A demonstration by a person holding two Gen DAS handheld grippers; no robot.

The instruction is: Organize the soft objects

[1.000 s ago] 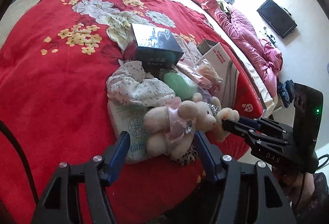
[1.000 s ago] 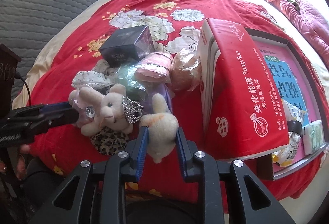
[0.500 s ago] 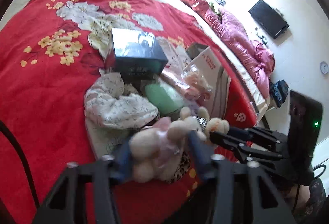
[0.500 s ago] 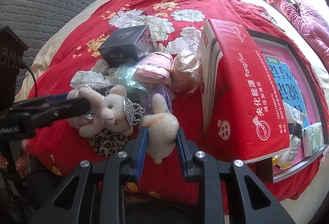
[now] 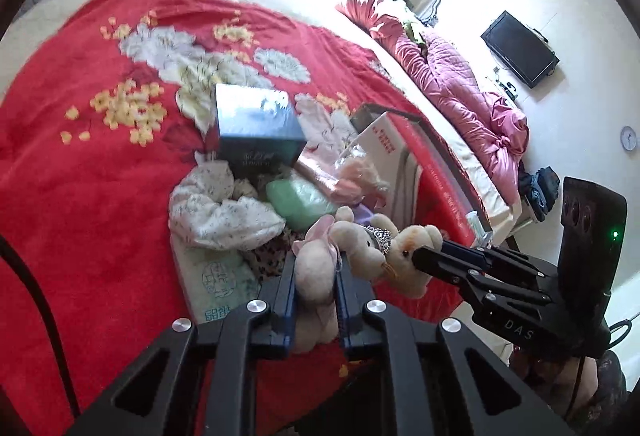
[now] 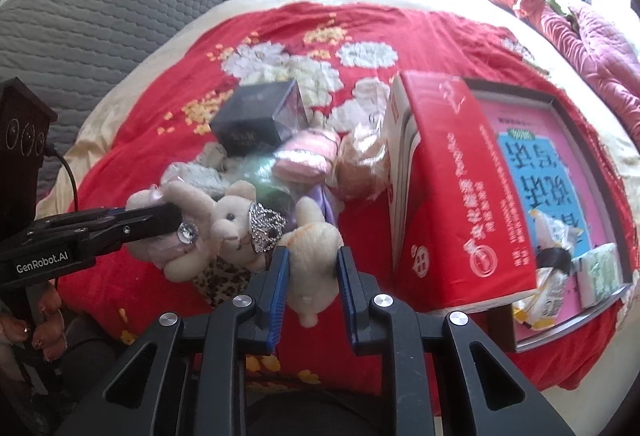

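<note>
Plush point(image 5: 360, 252) sat at the near edge of the red blanket point(image 5: 80, 195), long axis crosswise. Left claw point(image 5: 316, 276) had just clenched on its pink end; right claw point(image 6: 310, 268), also closing, gripped its cream end. Box point(image 6: 452, 187) crowded the right; open blanket lay left.
</note>
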